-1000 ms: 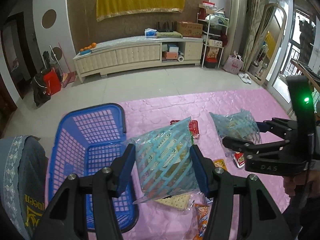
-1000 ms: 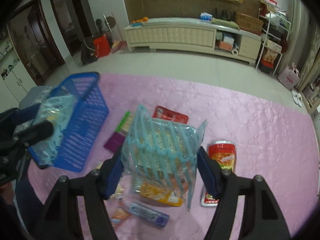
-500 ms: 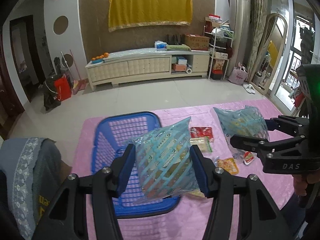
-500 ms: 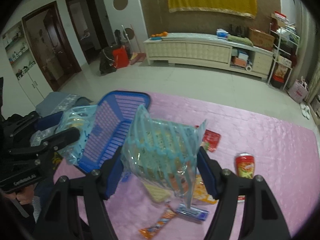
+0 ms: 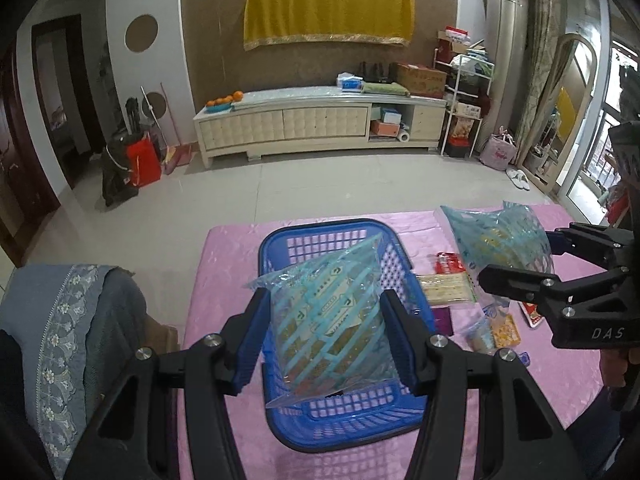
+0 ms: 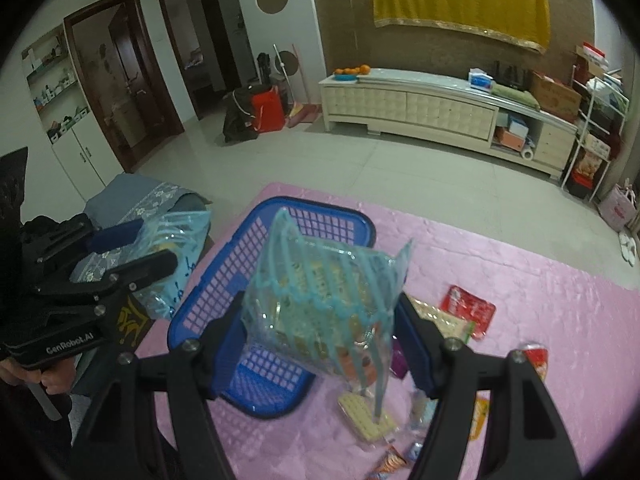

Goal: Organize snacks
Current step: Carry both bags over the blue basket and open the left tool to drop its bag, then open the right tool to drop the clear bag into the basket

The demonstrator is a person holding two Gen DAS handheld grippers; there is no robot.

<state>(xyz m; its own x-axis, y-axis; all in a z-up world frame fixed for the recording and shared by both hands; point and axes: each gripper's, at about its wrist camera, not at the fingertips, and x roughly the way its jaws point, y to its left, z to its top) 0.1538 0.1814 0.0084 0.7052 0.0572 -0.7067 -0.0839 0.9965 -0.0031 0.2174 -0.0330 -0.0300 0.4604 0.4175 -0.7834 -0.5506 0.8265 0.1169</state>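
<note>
Pale floor tiles (image 5: 320, 184) run back to a long cream sideboard (image 5: 320, 124) set against a brown wall, where a yellow cloth (image 5: 326, 10) hangs above it. Oranges (image 5: 226, 100) sit at the sideboard's left end and a cardboard box (image 5: 420, 74) at its right. Dark wooden doorways (image 6: 120, 68) open on the left of the room, and a white wire rack (image 6: 596, 120) crowded with goods stands at the right. Nearer, a pink quilted cloth (image 5: 228, 264) covers the work surface, with a grey-blue lace-trimmed fabric (image 5: 60, 320) just off its left edge.

On the pink cloth stands a blue plastic basket (image 5: 276, 412). The left gripper (image 5: 326, 336) is closed on a teal-striped snack bag (image 5: 328, 320), pinching it by both sides and holding it over the basket. The right gripper (image 6: 320, 332) is likewise clamped on a second teal-striped bag (image 6: 324, 296), raised above the cloth beside the basket's right rim.

Loose snacks lie on the cloth to the right of the basket: a red packet (image 6: 468, 310), a pack of pale crackers (image 5: 446, 286), a small purple packet (image 5: 442, 320) and an orange packet (image 5: 506, 330).
</note>
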